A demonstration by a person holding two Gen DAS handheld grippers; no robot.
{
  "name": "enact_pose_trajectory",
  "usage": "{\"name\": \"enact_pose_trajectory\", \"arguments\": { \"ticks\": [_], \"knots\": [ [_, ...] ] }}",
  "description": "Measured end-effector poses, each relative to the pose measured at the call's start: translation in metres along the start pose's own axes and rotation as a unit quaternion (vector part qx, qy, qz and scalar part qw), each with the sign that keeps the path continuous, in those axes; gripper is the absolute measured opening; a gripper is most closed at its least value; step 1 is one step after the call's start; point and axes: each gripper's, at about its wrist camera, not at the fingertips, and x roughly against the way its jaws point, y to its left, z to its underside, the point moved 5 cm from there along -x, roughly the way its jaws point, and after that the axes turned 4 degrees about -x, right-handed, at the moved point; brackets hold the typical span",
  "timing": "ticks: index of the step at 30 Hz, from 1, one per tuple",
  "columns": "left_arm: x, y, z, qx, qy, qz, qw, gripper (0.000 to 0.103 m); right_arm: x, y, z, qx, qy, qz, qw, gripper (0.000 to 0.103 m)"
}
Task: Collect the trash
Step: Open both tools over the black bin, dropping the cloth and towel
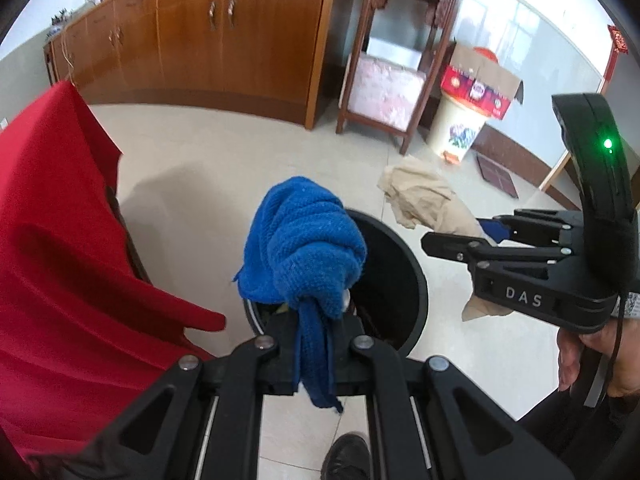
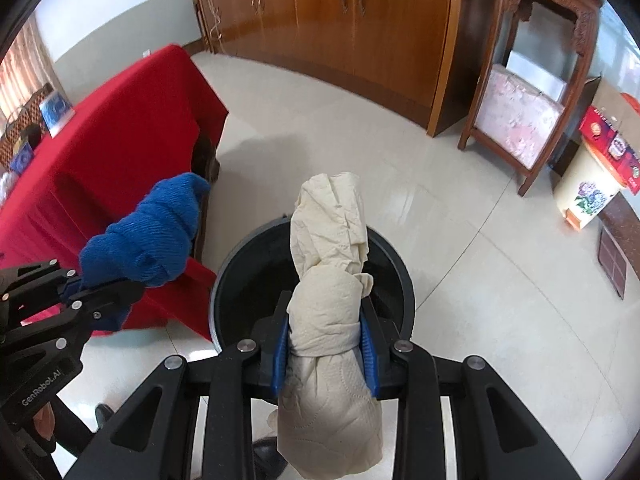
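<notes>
My left gripper (image 1: 316, 320) is shut on a bunched blue knitted cloth (image 1: 304, 248), held just above the near-left rim of a round black trash bin (image 1: 404, 280) on the floor. My right gripper (image 2: 326, 344) is shut on a twisted beige paper towel (image 2: 332, 280), held over the same bin (image 2: 396, 276). In the left wrist view the right gripper (image 1: 448, 240) comes in from the right with the paper towel (image 1: 420, 200) beyond the bin's far rim. In the right wrist view the left gripper (image 2: 100, 292) and blue cloth (image 2: 148, 236) sit left of the bin.
A table under a red cloth (image 1: 60, 240) stands close on the left, touching distance from the bin (image 2: 132, 128). Wooden cabinets (image 1: 224, 32) line the far wall. A carved wooden stand (image 1: 400, 60), a white flowered bucket (image 1: 456, 128) and a cardboard box (image 1: 480, 76) stand at the back right.
</notes>
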Motion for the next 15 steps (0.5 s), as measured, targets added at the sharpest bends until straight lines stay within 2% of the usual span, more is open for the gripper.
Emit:
{"name": "enact_pose_trajectory", "arguments": {
  "ticks": [10, 12, 14, 15],
  "knots": [
    [-0.045, -0.003, 0.008, 0.016, 0.045, 0.005, 0.9988, 0.011, -0.063, -0.003, 0.013, 0.064, 0.056, -0.009, 0.996, 0.032],
    [-0.051, -0.003, 0.009, 0.021, 0.052, 0.015, 0.9983, 0.013, -0.074, -0.001, 0.019, 0.073, 0.069, -0.017, 0.995, 0.033],
    [-0.059, -0.001, 0.010, 0.032, 0.059, 0.018, 0.9976, 0.032, -0.085, 0.002, 0.025, 0.091, 0.084, -0.016, 0.992, 0.044],
    [-0.061, 0.005, 0.011, 0.042, 0.063, 0.003, 0.9971, 0.060, -0.089, 0.001, 0.027, 0.100, 0.084, -0.003, 0.991, 0.073]
  ]
}}
